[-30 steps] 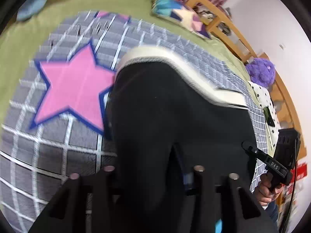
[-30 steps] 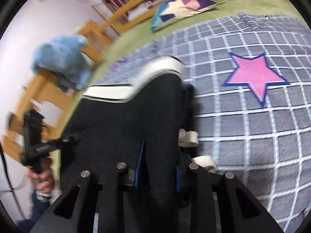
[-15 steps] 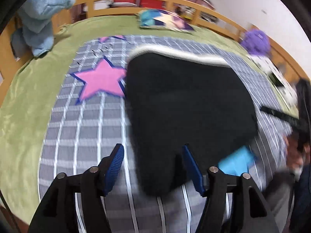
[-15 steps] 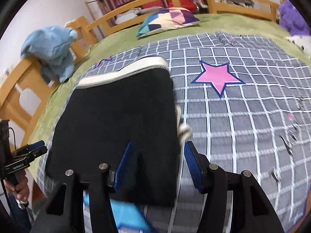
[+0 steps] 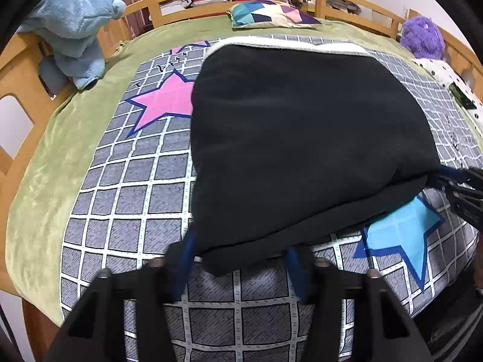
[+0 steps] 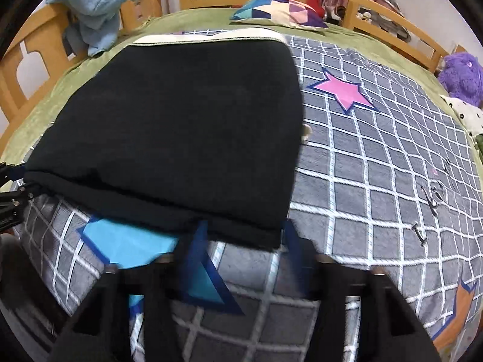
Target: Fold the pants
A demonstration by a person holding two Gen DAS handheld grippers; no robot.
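Where both grippers gape, pants (image 5: 302, 138) edge lies free.

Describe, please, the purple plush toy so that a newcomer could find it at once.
Start at the wooden bed rail beyond the grey checked quilt. Follow it to the bed's far right corner, where the purple plush toy sits. It is shaggy and violet, unlike the blue plush toy draped over the left rail.
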